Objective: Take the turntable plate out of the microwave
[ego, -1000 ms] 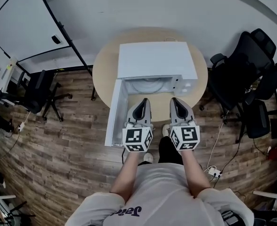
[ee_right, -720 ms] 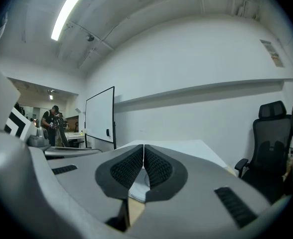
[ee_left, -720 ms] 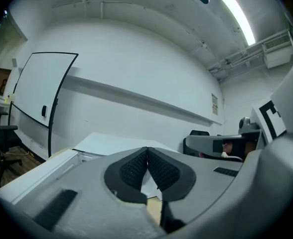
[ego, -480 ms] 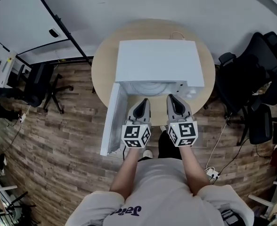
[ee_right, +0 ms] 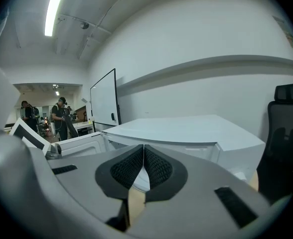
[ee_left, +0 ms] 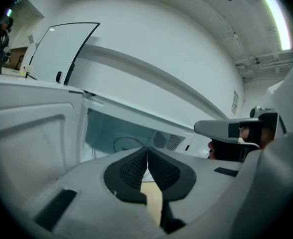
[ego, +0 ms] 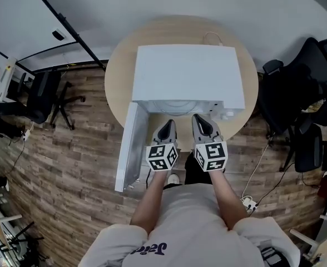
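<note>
A white microwave [ego: 186, 74] stands on a round wooden table [ego: 116, 77] with its door [ego: 128, 146] swung open to the left. Only the front edge of the glass turntable plate [ego: 177, 104] shows inside the cavity in the head view. The left gripper view shows the turntable plate [ee_left: 122, 144] on the cavity floor. My left gripper [ego: 168, 123] is shut and empty, just in front of the opening. My right gripper [ego: 200, 118] is shut and empty beside it, before the control panel side. In their own views the left gripper [ee_left: 147, 150] and right gripper [ee_right: 144, 148] have pads pressed together.
Black office chairs [ego: 302, 93] stand to the right of the table, another chair [ego: 38, 96] to the left. A whiteboard [ego: 19, 21] leans at the far left. The open door [ee_left: 32, 128] fills the left of the left gripper view. People [ee_right: 62, 116] stand far off.
Both grippers have sunk lower and drawn nearer to the microwave's open front. The jaws have stayed shut and empty throughout.
</note>
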{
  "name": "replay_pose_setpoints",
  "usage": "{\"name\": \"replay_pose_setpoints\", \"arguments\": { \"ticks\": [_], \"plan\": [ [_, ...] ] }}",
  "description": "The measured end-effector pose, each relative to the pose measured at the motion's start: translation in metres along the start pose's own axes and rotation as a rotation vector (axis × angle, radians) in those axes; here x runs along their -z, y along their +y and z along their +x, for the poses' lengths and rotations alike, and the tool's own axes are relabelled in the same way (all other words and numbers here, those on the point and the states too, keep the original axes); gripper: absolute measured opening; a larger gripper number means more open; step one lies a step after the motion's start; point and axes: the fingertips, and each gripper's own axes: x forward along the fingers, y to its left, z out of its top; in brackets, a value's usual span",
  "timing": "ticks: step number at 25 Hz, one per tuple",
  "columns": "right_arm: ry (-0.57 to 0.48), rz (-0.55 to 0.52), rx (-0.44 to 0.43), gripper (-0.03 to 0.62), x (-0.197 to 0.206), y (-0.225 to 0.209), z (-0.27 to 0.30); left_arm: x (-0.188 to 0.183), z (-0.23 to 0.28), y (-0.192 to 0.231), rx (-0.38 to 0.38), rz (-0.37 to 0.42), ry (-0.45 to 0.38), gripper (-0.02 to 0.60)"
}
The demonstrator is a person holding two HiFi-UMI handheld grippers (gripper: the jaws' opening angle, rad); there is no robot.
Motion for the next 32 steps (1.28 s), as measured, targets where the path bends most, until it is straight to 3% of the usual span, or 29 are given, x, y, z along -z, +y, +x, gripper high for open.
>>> {"name": "replay_pose_setpoints", "arguments": {
  "ticks": [12,14,19,23,29,32],
  "plan": [
    [0.097,0.041,-0.034,0.017,0.034,-0.016,0.029,0.048,0.035,0.037,0.016,-0.434,0.063,0.025],
    [0.109,0.048,-0.041,0.017,0.038,-0.018,0.032,0.055,0.042,0.039,0.035,-0.501,0.074,0.088],
    [0.132,0.052,-0.059,0.017,0.042,-0.020,0.038,0.072,0.057,0.047,0.062,-0.675,0.095,0.135],
    [0.131,0.058,-0.072,0.017,0.042,-0.022,0.043,0.084,0.068,0.050,0.108,-0.842,0.089,0.232],
    [0.131,0.069,-0.085,0.017,0.042,-0.029,0.048,0.102,0.080,0.059,0.115,-1.052,0.056,0.253],
    [0.142,0.079,-0.084,0.017,0.046,-0.033,0.051,0.108,0.086,0.067,0.094,-1.111,0.019,0.253]
  ]
}}
